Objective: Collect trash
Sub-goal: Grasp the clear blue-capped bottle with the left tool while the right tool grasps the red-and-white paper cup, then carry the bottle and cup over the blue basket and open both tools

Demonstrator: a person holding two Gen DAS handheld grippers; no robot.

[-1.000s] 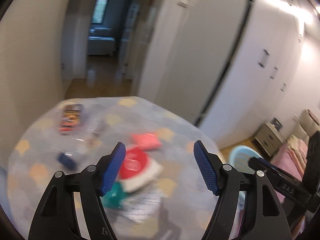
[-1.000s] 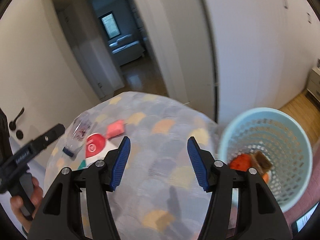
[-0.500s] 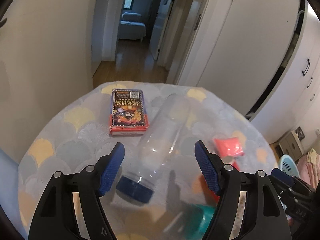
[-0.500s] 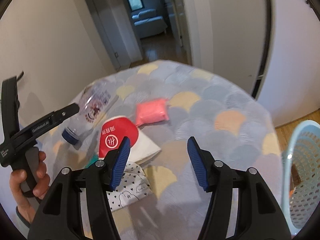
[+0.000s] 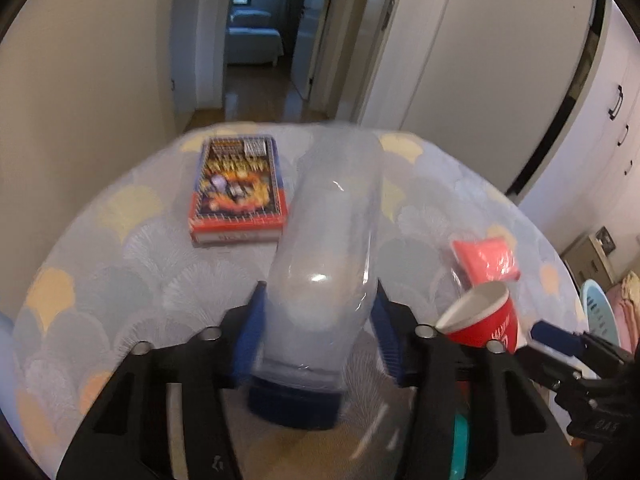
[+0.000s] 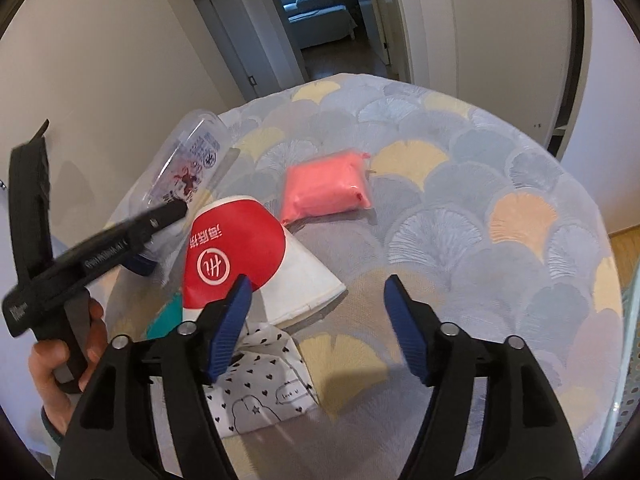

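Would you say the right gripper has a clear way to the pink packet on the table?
Probably yes: the right gripper is open, and only bare cloth lies ahead before the pink packet; the paper cup lies just left.

Left gripper (image 5: 318, 334) jaws just closing, pitched downward; right gripper (image 6: 318, 328) jaws just opening, empty.
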